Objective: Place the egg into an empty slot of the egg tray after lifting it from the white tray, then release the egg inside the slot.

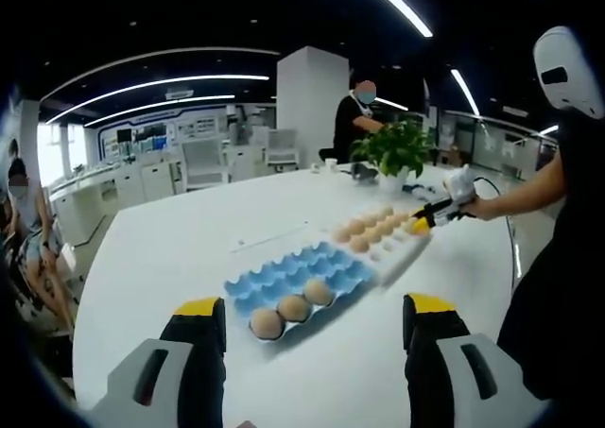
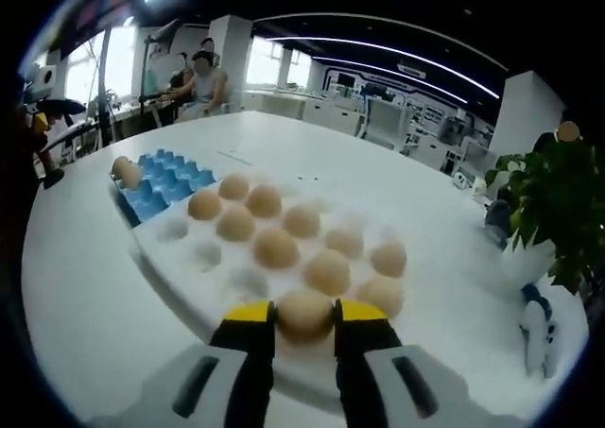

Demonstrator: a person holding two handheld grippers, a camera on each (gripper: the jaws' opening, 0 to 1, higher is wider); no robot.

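Observation:
In the right gripper view my right gripper (image 2: 304, 316) is shut on a tan egg (image 2: 304, 305) at the near corner of the white tray (image 2: 180, 248), which holds several more eggs. The blue egg tray (image 2: 151, 196) lies beyond it to the left. In the left gripper view the blue egg tray (image 1: 293, 272) sits ahead with three eggs (image 1: 293, 307) in its near row and the other slots bare. Behind it lies the white tray (image 1: 397, 253), with the right gripper (image 1: 423, 224) at its far end. My left gripper (image 1: 315, 307) hangs open, short of the blue tray.
Both trays rest on a large white round table (image 1: 189, 248). A potted plant (image 1: 395, 149) stands at its far side, with small items beside it. The person holding the grippers (image 1: 558, 277) stands at the right. Other people sit or stand around the room.

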